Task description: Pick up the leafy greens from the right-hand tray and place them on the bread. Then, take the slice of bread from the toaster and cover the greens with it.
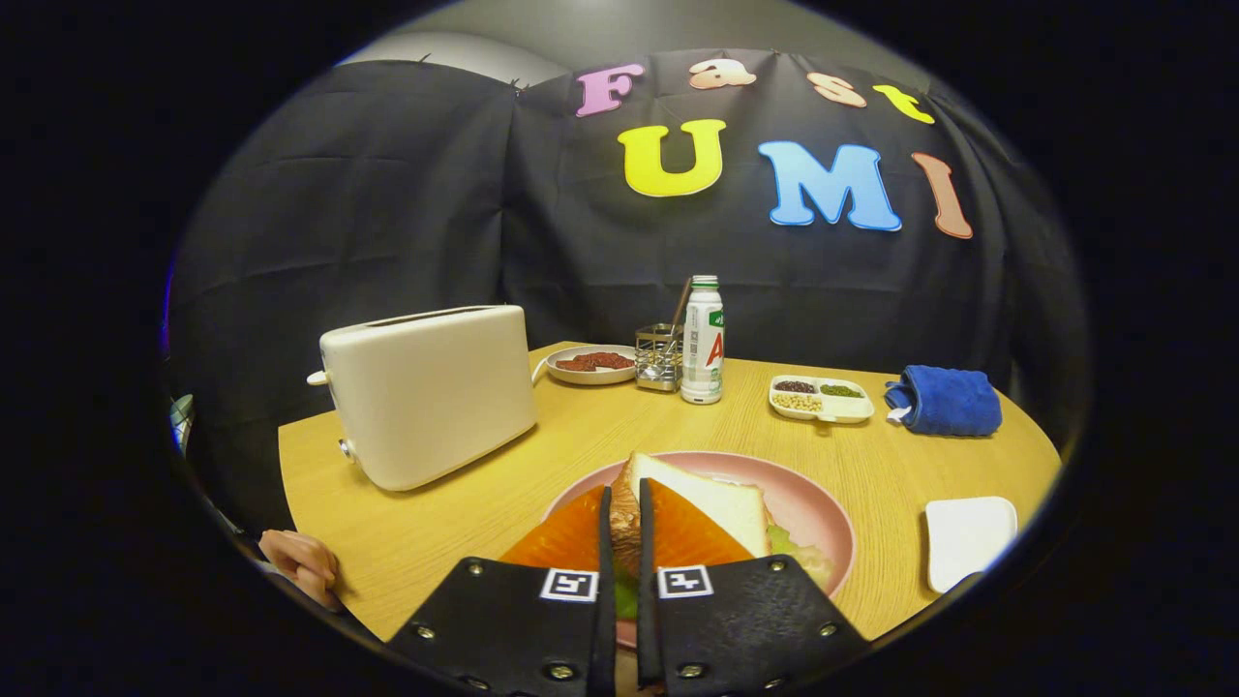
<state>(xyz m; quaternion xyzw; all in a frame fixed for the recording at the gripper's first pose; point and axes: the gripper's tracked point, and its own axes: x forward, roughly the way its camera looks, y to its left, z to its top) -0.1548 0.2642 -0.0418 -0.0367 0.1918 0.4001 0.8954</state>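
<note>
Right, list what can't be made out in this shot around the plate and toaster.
- Greens: mostly covered by the bread slice on the pink plate; the lower bread is hidden too.
- The grip of the tongs: nearly closed about the slice's edge, contact unclear.
- Toaster slots: seen side-on, inside hidden.
- Divided tray: contents too small to identify.
- Hand: cut off at the edge.

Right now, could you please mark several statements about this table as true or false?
1. The gripper holds a bread slice between its fingers, over the pink plate. True.
2. The toaster stands right of the plate. False: it stands left of it.
3. A blue cloth lies beside the divided tray. True.
4. The bottle lies on its side. False: it stands upright.
5. Greens lie on the plate under the bread. True.
</note>
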